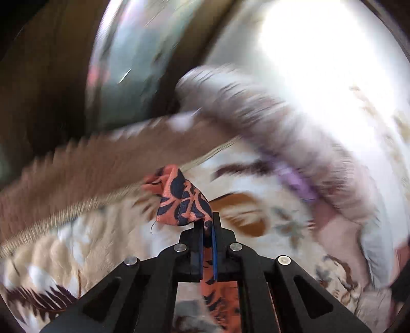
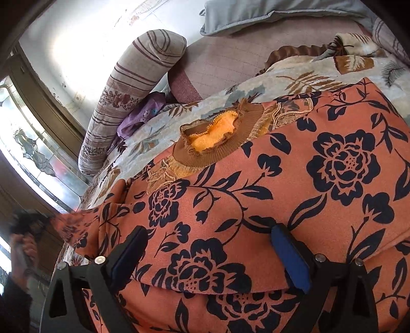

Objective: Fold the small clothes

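An orange garment with a dark blue flower print [image 2: 294, 184] lies spread on the bed, its brown ribbed collar with yellow lining [image 2: 212, 138] toward the pillows. My right gripper [image 2: 207, 246] is open just above the cloth, one finger on each side of a folded edge. My left gripper [image 1: 208, 225] is shut on a corner of the same garment [image 1: 179, 202] and holds it lifted above the bed. In the right wrist view the left gripper [image 2: 28, 222] shows blurred at the far left, holding the garment's sleeve end.
A leaf-print blanket [image 2: 307, 74] covers the bed. A striped bolster pillow [image 2: 133, 89] lies at the back left with a purple cloth [image 2: 143, 115] beside it. A grey pillow [image 2: 269, 15] lies at the head. A window [image 2: 30, 146] is on the left. The left wrist view is motion-blurred.
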Demonstrator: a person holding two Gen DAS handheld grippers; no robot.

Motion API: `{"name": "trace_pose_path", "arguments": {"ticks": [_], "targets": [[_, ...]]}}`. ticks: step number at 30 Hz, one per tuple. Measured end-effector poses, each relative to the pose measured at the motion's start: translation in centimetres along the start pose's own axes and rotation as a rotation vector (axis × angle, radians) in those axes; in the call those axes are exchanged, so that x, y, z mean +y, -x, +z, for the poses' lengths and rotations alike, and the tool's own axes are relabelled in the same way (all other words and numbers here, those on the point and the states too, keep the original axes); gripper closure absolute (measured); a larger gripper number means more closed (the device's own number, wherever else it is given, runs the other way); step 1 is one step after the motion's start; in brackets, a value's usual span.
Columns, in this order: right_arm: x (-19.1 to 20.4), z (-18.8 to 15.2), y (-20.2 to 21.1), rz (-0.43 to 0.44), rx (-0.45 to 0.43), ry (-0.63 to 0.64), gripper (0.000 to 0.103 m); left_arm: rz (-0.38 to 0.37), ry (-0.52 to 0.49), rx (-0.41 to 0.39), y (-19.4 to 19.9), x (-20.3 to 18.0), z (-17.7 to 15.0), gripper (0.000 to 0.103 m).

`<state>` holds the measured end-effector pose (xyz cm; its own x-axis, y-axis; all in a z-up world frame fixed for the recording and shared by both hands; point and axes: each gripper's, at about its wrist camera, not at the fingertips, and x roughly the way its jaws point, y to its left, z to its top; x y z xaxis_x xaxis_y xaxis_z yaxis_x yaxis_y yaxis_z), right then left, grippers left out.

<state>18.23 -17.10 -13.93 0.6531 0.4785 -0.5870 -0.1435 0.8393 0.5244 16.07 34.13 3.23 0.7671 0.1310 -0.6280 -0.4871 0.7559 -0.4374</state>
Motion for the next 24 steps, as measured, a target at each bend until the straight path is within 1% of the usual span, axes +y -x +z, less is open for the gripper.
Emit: {"name": "trace_pose_path", "arguments": {"ticks": [1,3,4,5,6,8,9,10,12,13,14,15,16,17,18,19,20,22,23,24], "targets": [[0.0,0.1,0.1,0.000,0.002,-0.001,0.003,-0.042,-0.062,-0.041,2.3,-2.9,0.5,0.098],[0.1,0.4,0.4,0.009,0.012,-0.015,0.003,-0.150,-0.201,-0.102,7.2,-9.6,0.0,0.098],[0.0,0.6,0.9,0.023,0.020,-0.032,0.004,-0.194,-0.255,-0.115,8.6,-12.5,-0.6,0.098],[-0.1,0.8,1.8,0.058,0.009,-0.067,0.004,-0.250,-0.325,-0.119,10.3,-16.2,-2.1,0.098],[-0.3,0.9,3.1,0.089,-0.020,-0.095,0.004,-0.300,-0.373,-0.111,11.3,-18.8,-3.4,0.098],[-0.4,1.2,6.1,0.100,-0.079,-0.106,0.004,-0.384,-0.443,-0.072,12.5,-23.6,-6.9,0.098],[-0.6,1.3,7.7,0.106,-0.106,-0.106,0.004,-0.427,-0.474,-0.044,12.5,-26.1,-9.1,0.098],[-0.9,1.4,9.4,0.106,-0.134,-0.109,0.004,-0.454,-0.512,-0.015,12.0,-28.3,-11.4,0.097],[-2.5,1.3,13.1,0.080,-0.198,-0.135,0.004,-0.472,-0.567,0.036,10.7,-31.1,-16.0,0.097],[-3.5,1.1,14.8,0.066,-0.230,-0.154,0.004,-0.486,-0.587,0.077,9.5,-32.2,-18.4,0.094],[-4.5,0.9,16.2,0.046,-0.248,-0.173,0.004,-0.500,-0.643,0.151,7.3,-33.7,-21.7,0.077],[-5.7,0.7,17.3,0.020,-0.254,-0.194,0.004,-0.483,-0.678,0.206,6.0,-34.1,-24.3,0.049],[-7.0,0.3,18.2,-0.002,-0.250,-0.215,0.004,-0.445,-0.706,0.266,4.1,-34.1,-27.1,0.035],[-8.0,0.0,18.9,-0.021,-0.245,-0.227,0.004,-0.397,-0.740,0.357,1.5,-33.7,-29.3,0.025],[-9.0,-0.3,19.4,-0.050,-0.237,-0.238,0.004,-0.335,-0.768,0.450,-1.0,-32.6,-31.1,0.027],[-10.1,-0.6,19.7,-0.069,-0.227,-0.254,0.004,-0.287,-0.778,0.498,-2.3,-31.2,-32.2,0.028],[-10.9,-0.8,20.0,-0.073,-0.220,-0.273,0.004,-0.249,-0.770,0.520,-3.1,-29.2,-32.3,0.028],[-12.0,-0.7,20.3,-0.061,-0.213,-0.303,0.004,-0.211,-0.726,0.487,-2.9,-25.2,-30.3,0.028],[-12.1,-0.3,20.2,-0.048,-0.210,-0.302,0.004,-0.197,-0.695,0.449,-2.3,-22.9,-28.6,0.028],[-11.9,0.1,19.9,-0.028,-0.204,-0.299,0.004,-0.166,-0.660,0.409,-1.6,-21.5,-27.3,0.028]]}}
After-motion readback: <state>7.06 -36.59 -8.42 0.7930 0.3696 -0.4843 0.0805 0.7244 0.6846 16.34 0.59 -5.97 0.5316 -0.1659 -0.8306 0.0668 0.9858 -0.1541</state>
